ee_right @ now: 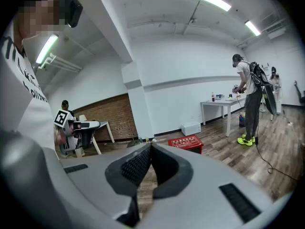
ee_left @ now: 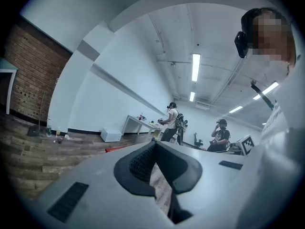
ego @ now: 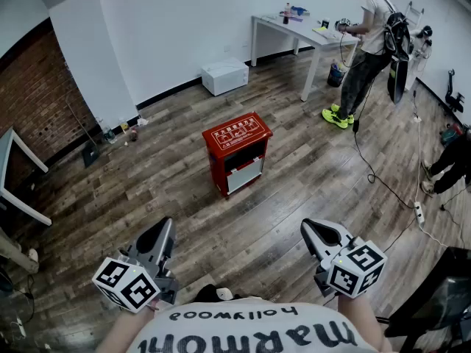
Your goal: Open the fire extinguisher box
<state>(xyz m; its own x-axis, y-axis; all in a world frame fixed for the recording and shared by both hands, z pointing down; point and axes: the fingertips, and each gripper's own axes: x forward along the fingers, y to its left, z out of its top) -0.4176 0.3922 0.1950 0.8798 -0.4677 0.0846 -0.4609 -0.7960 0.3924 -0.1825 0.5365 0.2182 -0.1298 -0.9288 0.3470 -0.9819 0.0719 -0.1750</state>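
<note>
Both tools (ego: pixel 163 226) (ego: pixel 308 227) well short of box (ego: pixel 237 151)

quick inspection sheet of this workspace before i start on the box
surface: wood floor
job's things: red box upright mid-floor, door looks shut
clutter: white box by the wall; bottles at the pillar foot
grippers: left gripper and right gripper both shut, empty, well short of the red box
cables: black cable trails over the floor at right; power strip nearby
surroundings: table with a person standing at it; brick wall at left
</note>
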